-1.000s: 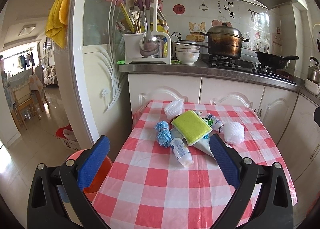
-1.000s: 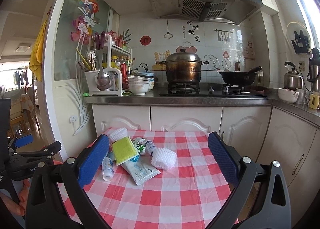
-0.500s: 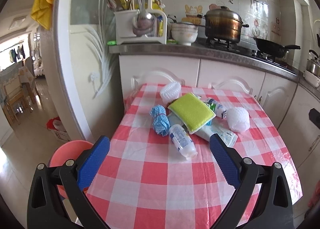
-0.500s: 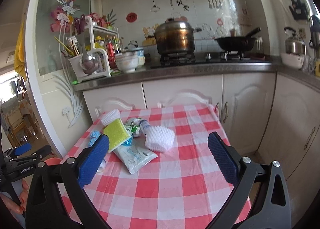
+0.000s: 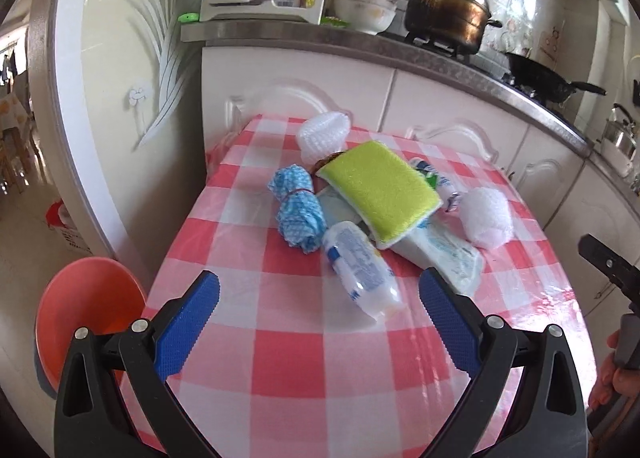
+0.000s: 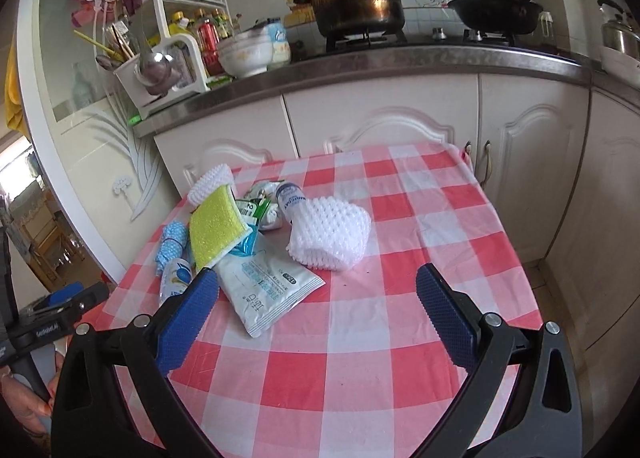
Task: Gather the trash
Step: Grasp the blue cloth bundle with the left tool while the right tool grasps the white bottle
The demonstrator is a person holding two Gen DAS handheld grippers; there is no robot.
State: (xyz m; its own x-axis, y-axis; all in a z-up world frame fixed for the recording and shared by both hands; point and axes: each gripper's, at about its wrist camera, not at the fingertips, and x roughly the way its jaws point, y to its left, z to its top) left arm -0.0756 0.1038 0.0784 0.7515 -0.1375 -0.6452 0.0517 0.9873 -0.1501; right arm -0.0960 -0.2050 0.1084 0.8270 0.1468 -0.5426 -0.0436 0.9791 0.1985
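While both grippers hover above the near half of the red-checked table (image 5: 304,358), each stands wide apart and empty. Ahead of the left gripper (image 5: 318,316) a small white bottle (image 5: 360,270) lies on its side, with a blue rolled cloth (image 5: 296,208) and a yellow-green sponge (image 5: 380,190) beyond it. Ahead of the right gripper (image 6: 316,312) lie a white wipes packet (image 6: 266,290) and a white foam net (image 6: 330,236). An orange basin (image 5: 86,312) sits on the floor, left of the left gripper.
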